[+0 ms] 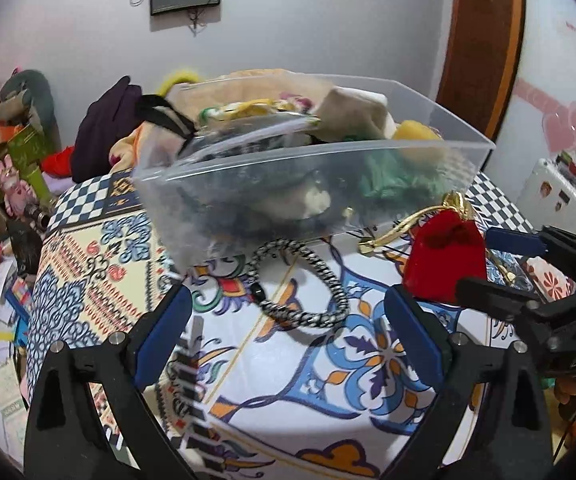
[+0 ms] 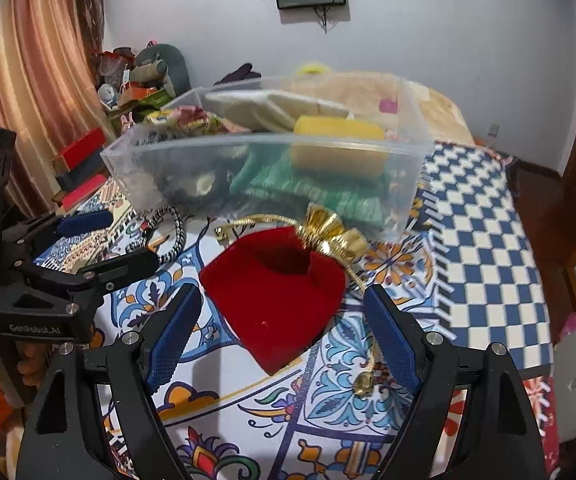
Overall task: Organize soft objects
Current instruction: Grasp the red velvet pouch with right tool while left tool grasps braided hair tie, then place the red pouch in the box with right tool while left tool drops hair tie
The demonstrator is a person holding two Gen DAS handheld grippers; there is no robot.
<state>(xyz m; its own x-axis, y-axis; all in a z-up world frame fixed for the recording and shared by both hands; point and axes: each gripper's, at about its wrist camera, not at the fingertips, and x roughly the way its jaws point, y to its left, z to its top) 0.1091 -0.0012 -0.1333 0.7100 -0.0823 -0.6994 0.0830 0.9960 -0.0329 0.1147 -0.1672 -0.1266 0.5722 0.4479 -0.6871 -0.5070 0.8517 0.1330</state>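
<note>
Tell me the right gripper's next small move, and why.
Probably ease the right gripper forward and close on the red pouch: it lies on the bedspread between the open fingers, still outside the clear bin of soft items.

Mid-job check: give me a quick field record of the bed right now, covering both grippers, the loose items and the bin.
left gripper: open, empty, facing the cord loop
right gripper: open, empty, facing the red pouch
red pouch: on the bedspread, outside the bin, gold drawstring attached
clear bin: behind both items, already holds soft things
</note>
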